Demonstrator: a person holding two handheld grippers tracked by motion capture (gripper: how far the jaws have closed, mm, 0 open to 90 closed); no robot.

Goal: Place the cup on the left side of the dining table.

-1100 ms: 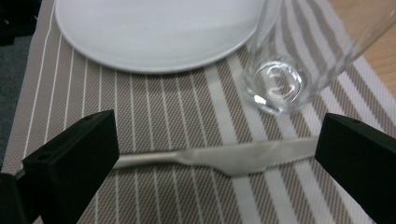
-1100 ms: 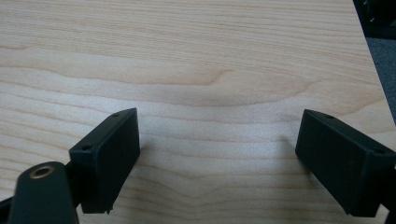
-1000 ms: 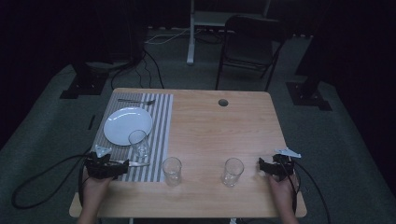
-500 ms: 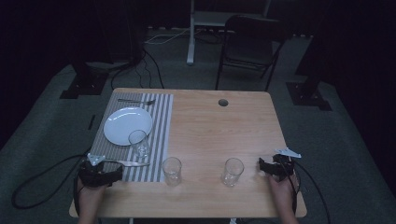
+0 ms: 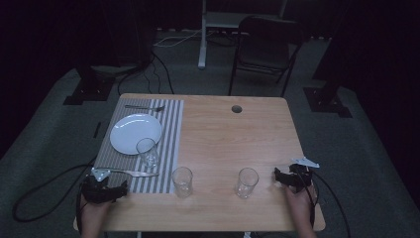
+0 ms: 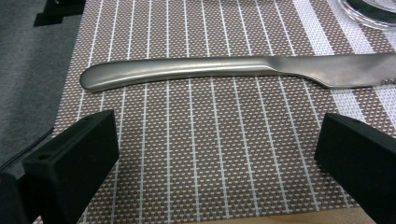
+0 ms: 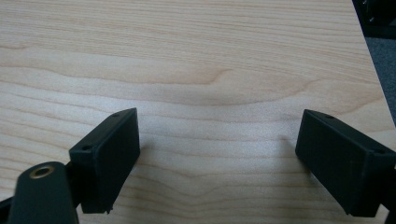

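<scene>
Left gripper [image 6: 210, 154] spread short of knife [image 6: 224, 70] – handle could be skidded off placemat [image 6: 210, 177]; right gripper [image 7: 217, 158] spread, idle.

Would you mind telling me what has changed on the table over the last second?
The left gripper drew back from the knife toward the table's near-left corner; its jaws stand open and the knife lies free on the striped placemat. The right gripper, the three glasses, the plate and the fork stayed where they were.
</scene>
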